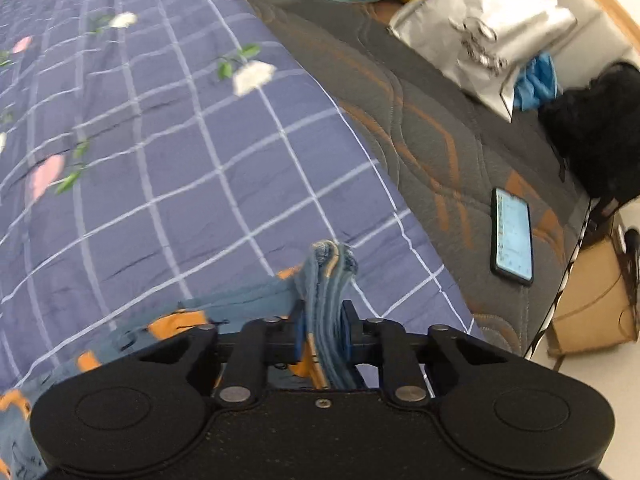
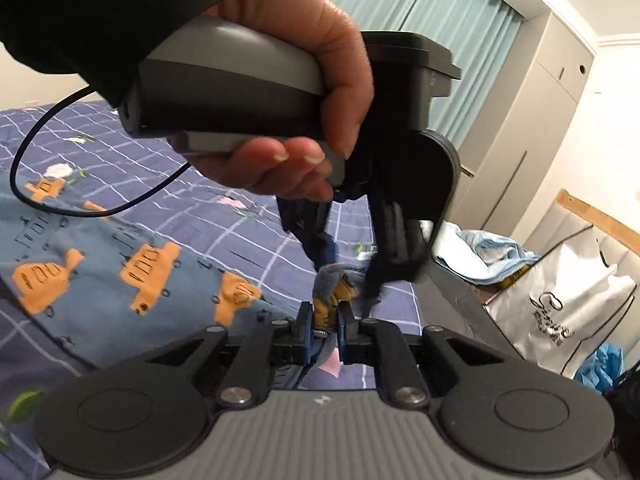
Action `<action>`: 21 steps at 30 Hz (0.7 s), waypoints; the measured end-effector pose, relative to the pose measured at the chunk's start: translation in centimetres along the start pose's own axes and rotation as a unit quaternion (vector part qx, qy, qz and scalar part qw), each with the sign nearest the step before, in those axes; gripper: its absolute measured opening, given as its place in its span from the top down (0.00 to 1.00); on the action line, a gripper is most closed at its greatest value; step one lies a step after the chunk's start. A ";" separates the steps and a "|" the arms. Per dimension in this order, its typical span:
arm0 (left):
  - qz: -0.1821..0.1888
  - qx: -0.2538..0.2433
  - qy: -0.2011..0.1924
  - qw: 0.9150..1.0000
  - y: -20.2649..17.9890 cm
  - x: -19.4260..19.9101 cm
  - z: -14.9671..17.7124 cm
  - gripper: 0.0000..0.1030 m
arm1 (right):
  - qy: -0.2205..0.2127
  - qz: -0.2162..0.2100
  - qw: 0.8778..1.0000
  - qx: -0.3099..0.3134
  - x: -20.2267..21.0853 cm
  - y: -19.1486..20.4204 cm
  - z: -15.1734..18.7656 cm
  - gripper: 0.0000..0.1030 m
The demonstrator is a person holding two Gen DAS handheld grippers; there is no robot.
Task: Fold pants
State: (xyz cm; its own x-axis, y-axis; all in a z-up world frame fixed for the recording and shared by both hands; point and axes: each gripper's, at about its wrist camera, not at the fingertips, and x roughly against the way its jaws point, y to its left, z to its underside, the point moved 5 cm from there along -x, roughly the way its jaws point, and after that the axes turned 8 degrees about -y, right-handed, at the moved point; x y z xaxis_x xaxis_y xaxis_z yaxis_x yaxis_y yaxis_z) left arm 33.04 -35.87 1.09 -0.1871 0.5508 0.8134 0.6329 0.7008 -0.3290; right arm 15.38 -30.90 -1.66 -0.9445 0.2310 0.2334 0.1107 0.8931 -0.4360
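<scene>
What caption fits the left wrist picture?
Left gripper pinching bunched blue pants with orange trucks above a purple checked flowered bedspread.

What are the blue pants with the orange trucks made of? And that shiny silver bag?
The pants look like soft woven cloth, probably cotton: matte, wrinkled, and bunching into thick folds where the left gripper and right gripper pinch them. The silver bag looks like glossy plastic or foil: it reflects light and holds stiff, sharp creases.
</scene>
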 end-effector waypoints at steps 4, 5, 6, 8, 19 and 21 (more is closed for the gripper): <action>-0.001 0.021 -0.047 0.999 1.7 4.8 0.7 0.86 | -0.026 -0.012 1.000 -0.008 1.2 0.4 -1.8 0.87; -0.001 0.024 -0.062 0.998 2.2 6.4 1.1 0.86 | -0.038 -0.020 0.999 -0.014 1.7 0.6 -2.4 0.87; -0.003 0.024 -0.074 0.997 2.6 7.8 1.4 0.86 | -0.051 -0.030 0.998 -0.021 2.3 0.8 -3.1 0.87; -0.008 0.026 -0.097 0.995 3.6 10.2 2.3 0.86 | -0.072 -0.050 0.996 -0.027 3.2 1.5 -4.4 0.87; -0.073 0.088 -0.158 0.981 14.3 16.7 11.7 0.87 | -0.076 -0.191 0.979 -0.013 4.4 11.0 -7.7 0.87; -0.081 0.105 -0.158 0.979 16.4 16.2 13.5 0.87 | -0.062 -0.216 0.974 -0.007 3.8 13.1 -7.6 0.87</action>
State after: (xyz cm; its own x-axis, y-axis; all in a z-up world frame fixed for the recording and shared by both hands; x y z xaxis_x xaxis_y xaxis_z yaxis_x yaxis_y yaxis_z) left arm 30.25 -9.38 2.42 -0.5151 0.5147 0.6854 0.4138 0.8496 -0.3270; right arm 15.57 -15.37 0.17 -0.9343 -0.2149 0.2844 -0.3014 0.9022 -0.3085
